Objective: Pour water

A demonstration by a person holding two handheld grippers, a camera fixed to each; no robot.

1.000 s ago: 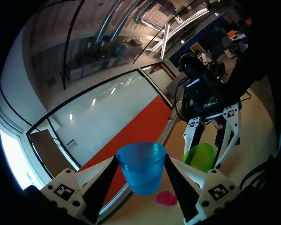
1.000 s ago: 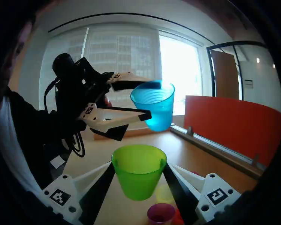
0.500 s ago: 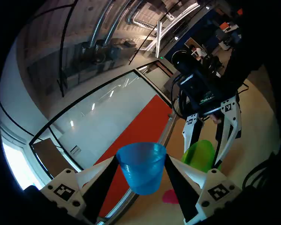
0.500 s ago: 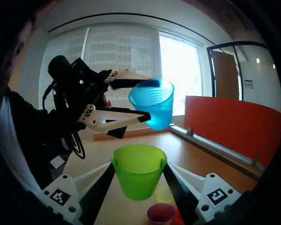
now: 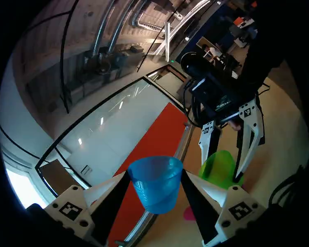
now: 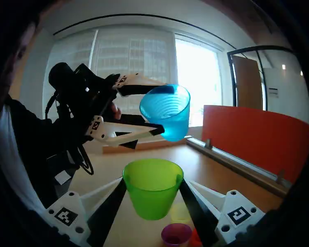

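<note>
a: above the worktop [image 6: 220, 173], what is the left gripper [image 5: 155, 178] doing?
b: it is closed on the blue cup [image 5: 155, 193], both fingers pressing its sides. the cup is tilted, held higher than the green cup [image 6: 153, 197] and beyond it.
a: and the right gripper [image 6: 153, 181]?
b: clamped on the green cup, which is upright over the worktop. a small purple cup [image 6: 176, 235] stands nearby.

A wooden worktop [image 6: 204, 164] is seen. A purple cup [image 6: 176, 235] is set upright on it. A yellow cup [image 6: 180, 212] is placed just behind the purple cup, and a red item [image 6: 195, 238], largely hidden, is seen just beside the purple cup.
</note>
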